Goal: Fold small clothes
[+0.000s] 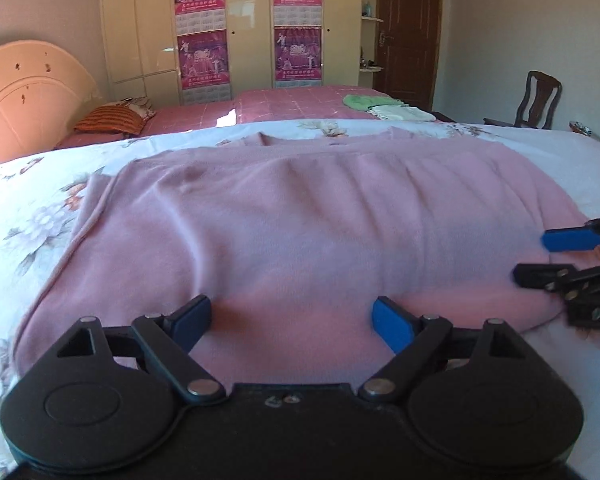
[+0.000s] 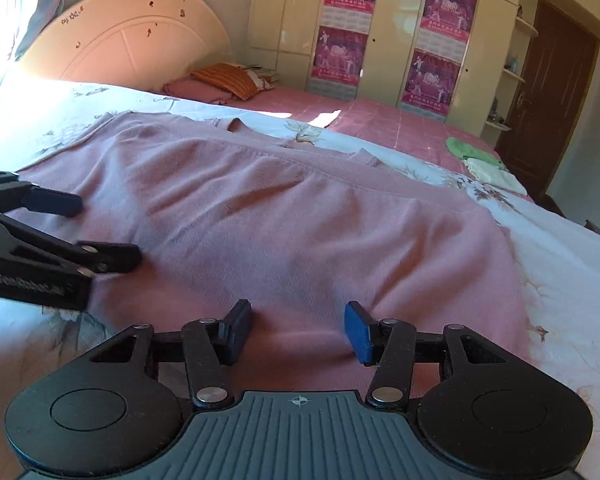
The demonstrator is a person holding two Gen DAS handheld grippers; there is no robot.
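Pink garment point(image 1: 300, 220) lies spread flat on the floral bed sheet point(image 1: 32, 208), near hem toward both grippers. Left gripper point(image 1: 292, 322): jaws wide open, empty, over the hem's left part. Right gripper point(image 2: 298, 330): jaws wide open, empty, over the right part. Best pinch both hem points level, then lift together to keep the fold square.

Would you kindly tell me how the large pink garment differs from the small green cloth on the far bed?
The large pink knit garment lies spread nearly flat on the floral bedsheet, right by both open grippers; the small green cloth sits bunched on the pink checked bedspread, out of their way. The pink one looks much bigger, though it is also nearer. Both are soft fabric and neither is gripped.
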